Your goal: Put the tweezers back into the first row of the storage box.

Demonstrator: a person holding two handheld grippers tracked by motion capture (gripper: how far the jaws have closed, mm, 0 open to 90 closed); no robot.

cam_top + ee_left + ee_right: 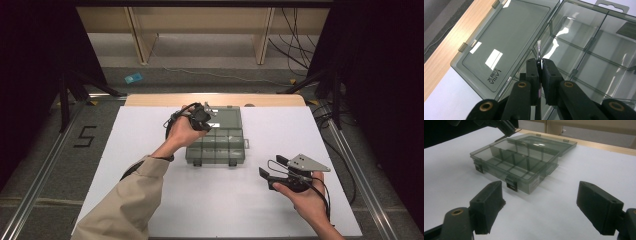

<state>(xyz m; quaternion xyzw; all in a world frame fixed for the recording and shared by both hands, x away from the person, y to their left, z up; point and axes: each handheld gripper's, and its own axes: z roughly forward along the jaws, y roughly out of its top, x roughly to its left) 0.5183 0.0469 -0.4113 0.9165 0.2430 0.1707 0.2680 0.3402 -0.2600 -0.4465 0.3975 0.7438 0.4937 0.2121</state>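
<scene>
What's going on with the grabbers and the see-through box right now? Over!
Left gripper shut on a thin metal strip, over the open compartment box. Right gripper open, empty, short of the box. Lid flat on table. Nothing in the way.

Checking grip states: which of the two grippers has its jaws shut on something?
The left gripper, over the open organizer box: jaws pinch a thin flat piece. The right gripper hangs wide open, empty.
</scene>
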